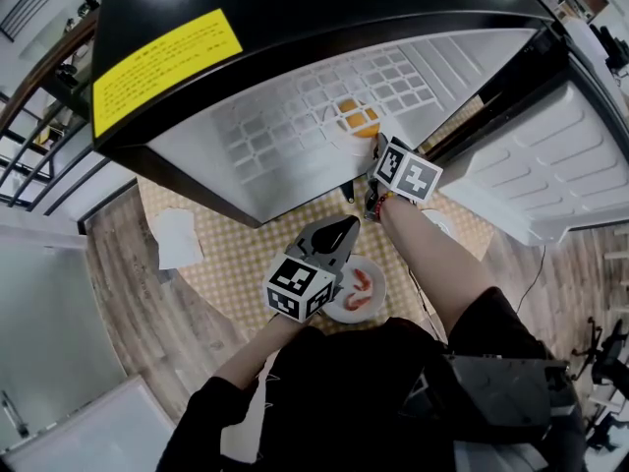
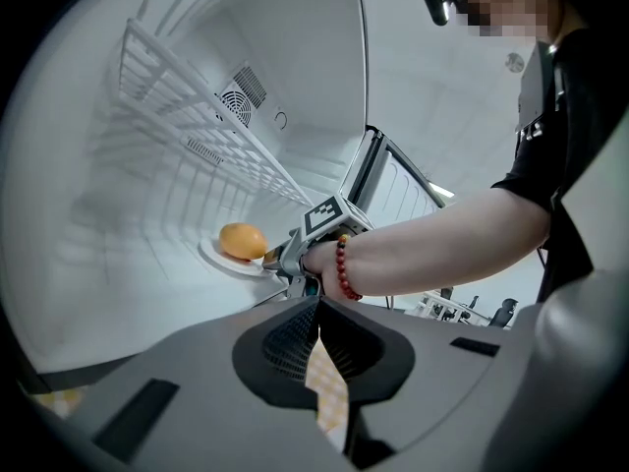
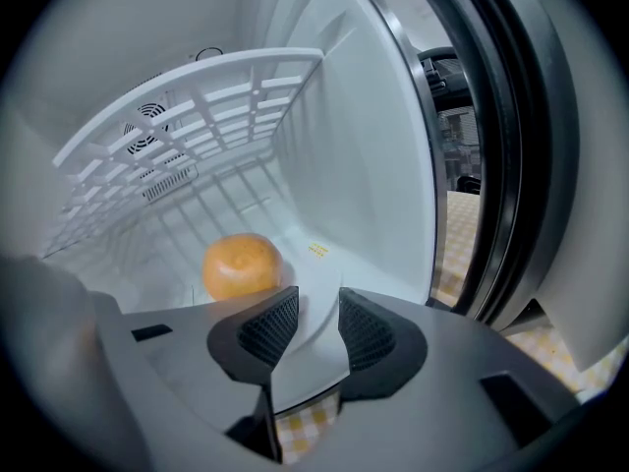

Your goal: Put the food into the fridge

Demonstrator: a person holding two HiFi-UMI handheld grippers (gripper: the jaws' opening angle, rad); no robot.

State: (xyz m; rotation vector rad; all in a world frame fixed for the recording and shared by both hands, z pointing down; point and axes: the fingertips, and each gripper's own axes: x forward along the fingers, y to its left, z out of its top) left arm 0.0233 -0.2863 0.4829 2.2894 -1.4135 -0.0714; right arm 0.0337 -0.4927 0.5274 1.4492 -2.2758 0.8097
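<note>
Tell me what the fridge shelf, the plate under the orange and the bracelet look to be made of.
Shelf: most likely moulded white plastic with a matte finish, going by its thick flat bars in a grid.
Plate: probably glazed ceramic or melamine, since it is smooth and white with a soft sheen.
Bracelet: round, glossy dark red beads. Whether they are stone, glass or wood cannot be told.

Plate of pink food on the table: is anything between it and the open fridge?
Yes. The right gripper and its forearm reach into the fridge opening beyond the pink-food plate. The gripper is open around the rim of a second plate holding an orange inside.
</note>
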